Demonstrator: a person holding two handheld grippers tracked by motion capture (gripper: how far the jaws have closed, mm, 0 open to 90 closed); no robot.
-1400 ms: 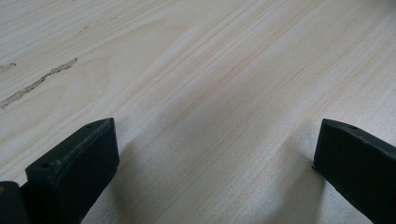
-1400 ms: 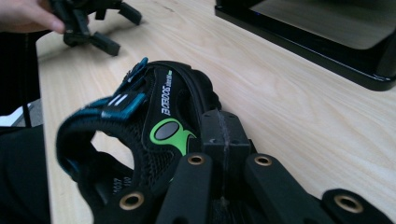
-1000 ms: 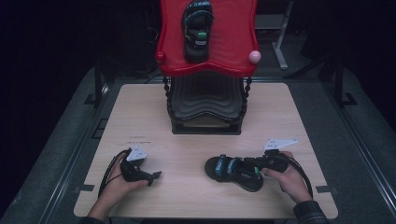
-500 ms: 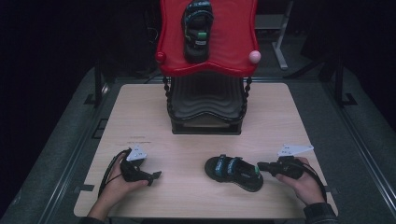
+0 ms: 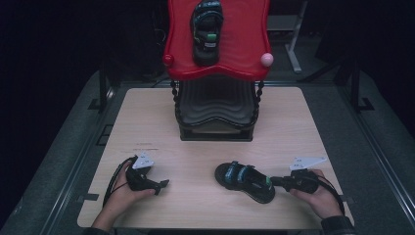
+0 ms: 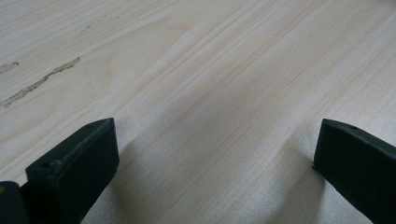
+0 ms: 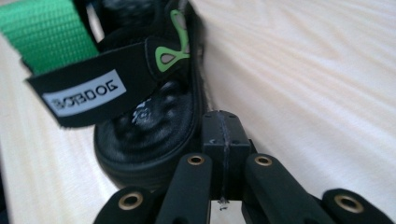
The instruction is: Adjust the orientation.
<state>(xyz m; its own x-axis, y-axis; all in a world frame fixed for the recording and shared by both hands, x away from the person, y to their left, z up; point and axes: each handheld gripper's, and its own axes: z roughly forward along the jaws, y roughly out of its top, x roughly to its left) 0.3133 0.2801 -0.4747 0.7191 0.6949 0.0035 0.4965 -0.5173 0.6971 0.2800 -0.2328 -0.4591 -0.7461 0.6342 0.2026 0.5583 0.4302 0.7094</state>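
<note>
A black sandal with teal and green straps lies on the wooden table at the front, right of centre. My right gripper lies level just right of it. Its jaws are shut with nothing between them, their tip beside the sandal's heel rim; in the right gripper view the closed tip is right next to the sole. My left gripper rests on the table at the front left, open, over bare wood. A second matching sandal sits on the red top shelf.
The red-topped rack stands at the back middle of the table, with dark lower shelves and a pink knob at its corner. Bare wood lies between the two grippers and along both table sides. The floor around is dark.
My right gripper has drawn back to the right, from over the sandal's heel to just beside it. The sandal and my left gripper stayed where they were.
</note>
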